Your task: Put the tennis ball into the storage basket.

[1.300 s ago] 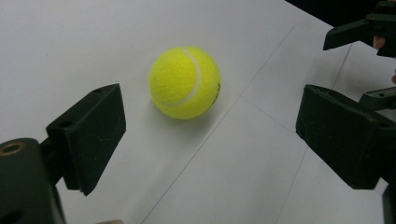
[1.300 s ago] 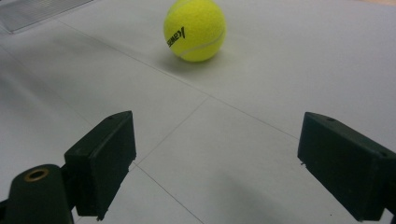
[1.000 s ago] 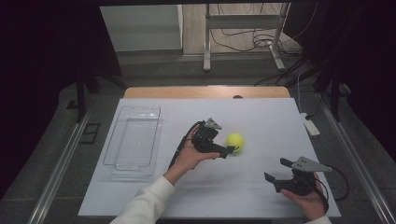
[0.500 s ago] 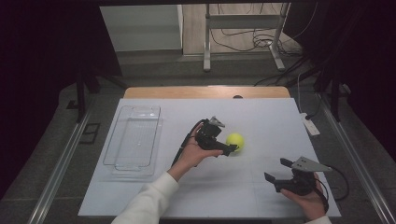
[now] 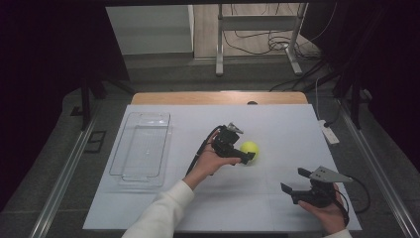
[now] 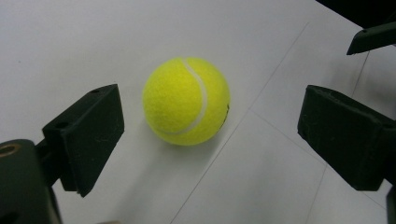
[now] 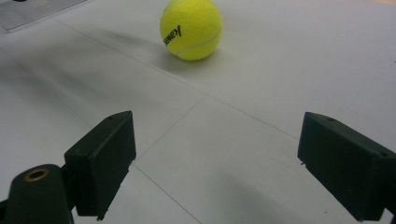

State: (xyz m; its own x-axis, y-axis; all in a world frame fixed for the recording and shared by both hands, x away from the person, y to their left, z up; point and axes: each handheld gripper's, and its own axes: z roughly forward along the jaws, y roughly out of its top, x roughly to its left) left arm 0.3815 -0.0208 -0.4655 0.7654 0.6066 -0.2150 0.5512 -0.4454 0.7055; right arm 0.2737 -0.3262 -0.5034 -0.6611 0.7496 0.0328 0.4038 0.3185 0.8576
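White tabletop (image 5: 163,208) carries a clear rectangular plastic tray (image 5: 141,148) at left. Left gripper (image 5: 242,154), jaws spread, flanks the untouched yellow felt tennis ball (image 5: 249,148) mid-table; right gripper (image 5: 292,184) hangs released, well apart.

High view looks down from above; both gripper views (close, low) share the tennis ball (image 6: 186,101).
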